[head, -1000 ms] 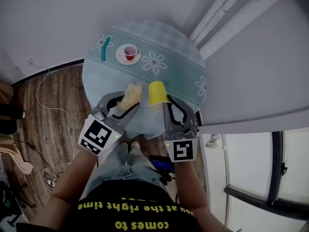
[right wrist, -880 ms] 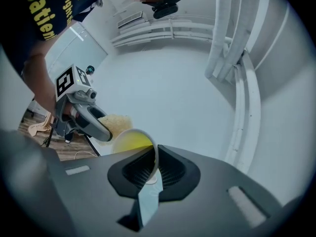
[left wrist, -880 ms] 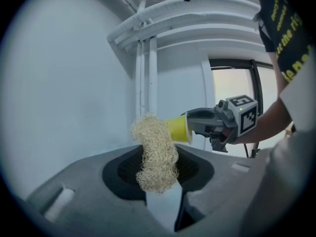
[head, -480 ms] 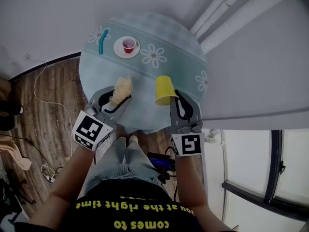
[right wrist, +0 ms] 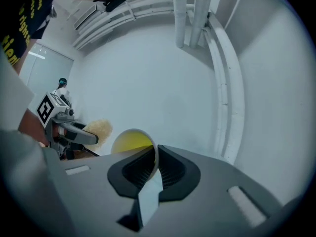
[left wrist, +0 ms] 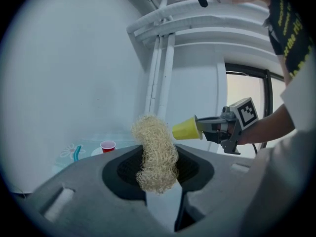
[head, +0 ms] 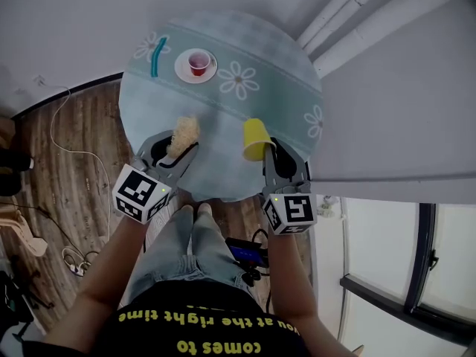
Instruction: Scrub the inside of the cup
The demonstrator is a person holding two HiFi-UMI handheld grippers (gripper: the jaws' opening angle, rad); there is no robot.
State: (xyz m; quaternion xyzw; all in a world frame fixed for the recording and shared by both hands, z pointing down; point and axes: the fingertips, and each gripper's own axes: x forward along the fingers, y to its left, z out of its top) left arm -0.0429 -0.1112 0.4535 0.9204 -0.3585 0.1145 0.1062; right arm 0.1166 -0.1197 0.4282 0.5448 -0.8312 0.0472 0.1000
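Observation:
A yellow cup [head: 256, 137] hangs over the near right part of the round table, its wall pinched between the jaws of my right gripper [head: 269, 149]. In the right gripper view the cup [right wrist: 129, 143] shows its open mouth, with the rim clamped at the gripper [right wrist: 154, 158]. My left gripper [head: 180, 144] is shut on a pale fibrous scrubber [head: 184, 132], which stands up between its jaws [left wrist: 155, 152]. The scrubber and the cup are apart, about a hand's width. From the left gripper view the cup [left wrist: 186, 129] points towards the scrubber.
The round table [head: 275, 58] wears a teal flowered cloth. At its far side stands a small red cup [head: 198, 62] on a white saucer, with a teal stick [head: 156, 56] beside it. White pipes [head: 349, 13] run along the wall at right. Wood floor and cables lie at left.
The scrubber and cup were almost touching a second ago; both grippers have since drawn apart and sunk lower, each rolling its wrist. Both grips are unchanged.

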